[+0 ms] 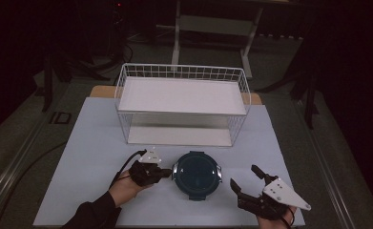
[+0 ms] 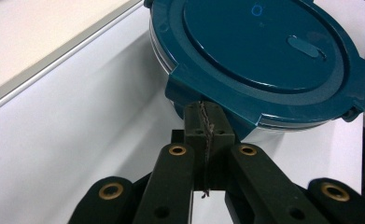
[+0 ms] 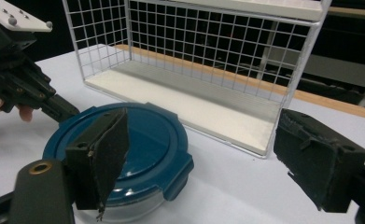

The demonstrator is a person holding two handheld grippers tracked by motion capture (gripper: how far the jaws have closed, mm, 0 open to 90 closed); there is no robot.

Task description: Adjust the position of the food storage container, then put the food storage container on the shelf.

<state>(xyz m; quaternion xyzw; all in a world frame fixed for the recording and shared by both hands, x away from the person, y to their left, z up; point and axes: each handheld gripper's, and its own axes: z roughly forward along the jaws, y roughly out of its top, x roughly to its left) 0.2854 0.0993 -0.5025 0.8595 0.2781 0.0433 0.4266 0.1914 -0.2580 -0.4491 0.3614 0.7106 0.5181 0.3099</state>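
A round container with a dark teal clip-on lid sits on the pale table mat, near its front. My left gripper comes in from the left, jaws shut with nothing between them. Its tips rest at the clip tab on the lid's left edge. In the right gripper view that left gripper reaches the lid's far rim. My right gripper hangs just right of the container, jaws wide open and empty. One of its pads stands in front of the lid.
A white wire rack with two flat shelves stands behind the container, its open side facing me. The pale mat covers the table. A black cable trails from the left gripper. Dark floor and stands surround the table.
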